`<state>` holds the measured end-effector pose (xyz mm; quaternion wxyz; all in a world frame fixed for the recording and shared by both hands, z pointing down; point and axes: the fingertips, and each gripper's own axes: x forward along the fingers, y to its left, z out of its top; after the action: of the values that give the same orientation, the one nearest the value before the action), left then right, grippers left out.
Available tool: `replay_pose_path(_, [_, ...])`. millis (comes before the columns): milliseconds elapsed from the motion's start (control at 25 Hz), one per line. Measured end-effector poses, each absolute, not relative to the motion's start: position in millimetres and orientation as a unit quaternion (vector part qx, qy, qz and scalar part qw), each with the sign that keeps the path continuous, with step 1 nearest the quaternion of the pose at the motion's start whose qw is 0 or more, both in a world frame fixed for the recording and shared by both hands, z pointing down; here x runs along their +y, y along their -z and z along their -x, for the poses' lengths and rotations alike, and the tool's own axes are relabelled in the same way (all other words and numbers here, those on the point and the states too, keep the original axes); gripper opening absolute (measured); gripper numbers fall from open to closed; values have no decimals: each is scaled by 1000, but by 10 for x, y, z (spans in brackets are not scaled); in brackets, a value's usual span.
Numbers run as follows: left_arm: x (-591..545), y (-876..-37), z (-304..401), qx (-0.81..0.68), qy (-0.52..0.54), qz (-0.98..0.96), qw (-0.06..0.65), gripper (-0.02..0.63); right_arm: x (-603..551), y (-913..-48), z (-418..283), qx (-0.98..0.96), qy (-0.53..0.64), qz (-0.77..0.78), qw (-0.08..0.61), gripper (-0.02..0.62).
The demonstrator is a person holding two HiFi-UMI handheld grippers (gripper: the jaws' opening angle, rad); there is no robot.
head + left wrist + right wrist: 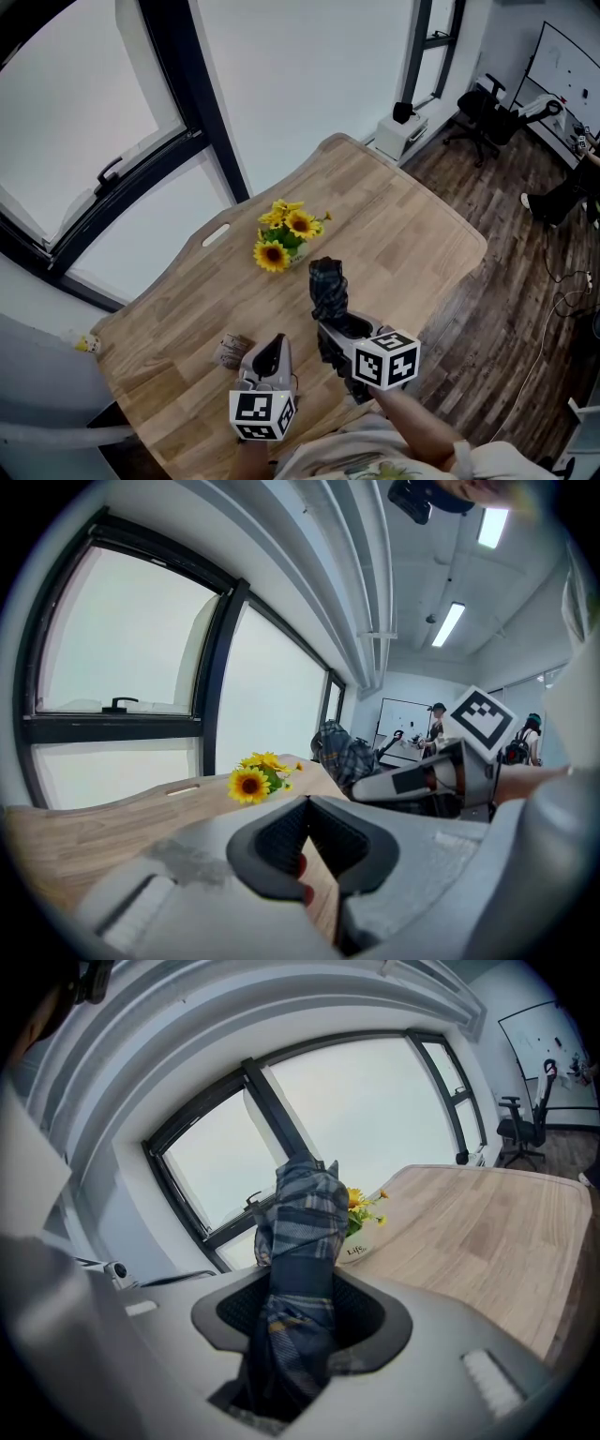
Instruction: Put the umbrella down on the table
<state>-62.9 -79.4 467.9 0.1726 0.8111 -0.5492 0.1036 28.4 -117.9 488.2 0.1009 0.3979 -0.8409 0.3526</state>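
The folded dark plaid umbrella [328,284] stands nearly upright over the near part of the wooden table [412,225]. My right gripper [339,330] is shut on its lower part. In the right gripper view the umbrella [305,1213] fills the gap between the pads and sticks out ahead of my right gripper [305,1288]. My left gripper [272,354] hovers just left of it, over the table's near edge, its fingertips together and nothing held. From the left gripper [307,803] view, the umbrella [342,752] shows to the right, above the table.
A pot of sunflowers [286,239] stands mid-table, just beyond the umbrella. A small crumpled packet [230,349] lies left of the left gripper. A window [112,159] runs along the table's far left side. An office chair [483,108] stands on the dark floor at the right.
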Motion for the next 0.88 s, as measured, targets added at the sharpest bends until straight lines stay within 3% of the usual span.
replay_pose_path(880, [-830, -4769, 630, -547, -105, -810, 184, 2, -1213, -5145, -309, -827, -375, -400, 121, 183])
